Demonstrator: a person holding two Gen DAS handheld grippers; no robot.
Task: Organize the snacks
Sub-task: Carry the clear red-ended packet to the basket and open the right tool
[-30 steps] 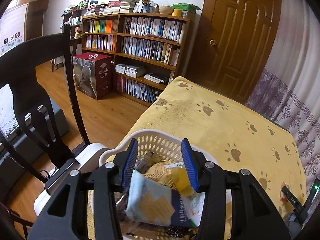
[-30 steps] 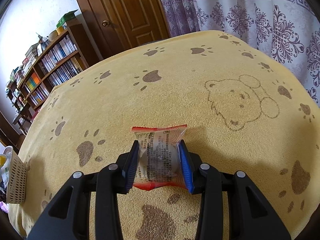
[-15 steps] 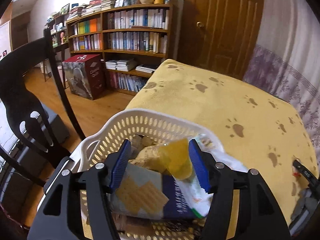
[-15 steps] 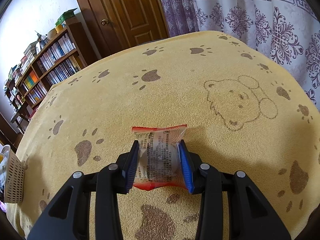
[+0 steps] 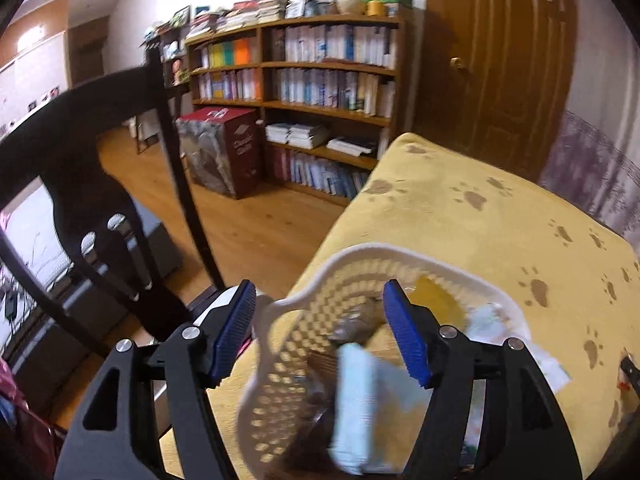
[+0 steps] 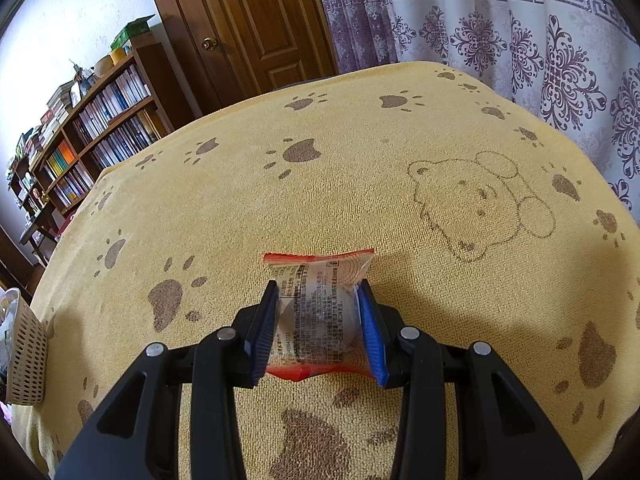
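Observation:
In the left wrist view a white perforated basket (image 5: 384, 249) stands at the near left corner of the yellow paw-print tablecloth (image 5: 500, 232). It holds several snack packets, among them a pale blue one (image 5: 356, 400) and a yellow one (image 5: 438, 300), both blurred. My left gripper (image 5: 320, 285) hangs open over the basket's left rim, with nothing between its blue pads (image 5: 236, 328). In the right wrist view my right gripper (image 6: 317, 286) is shut on a clear snack packet with red ends (image 6: 316, 308), low over the cloth. The basket (image 6: 25, 354) shows at the far left there.
A black wooden chair (image 5: 80, 168) stands close to the table's left edge beside the basket. Beyond it are wood floor, a dark red box (image 5: 224, 148) and a bookshelf (image 5: 320, 80). A brown door (image 6: 256, 20) and a patterned curtain (image 6: 520, 32) lie behind the table.
My left gripper has opened and let go of the pale blue packet, which now lies in the basket, and it has swung left. The right gripper and its packet have not moved.

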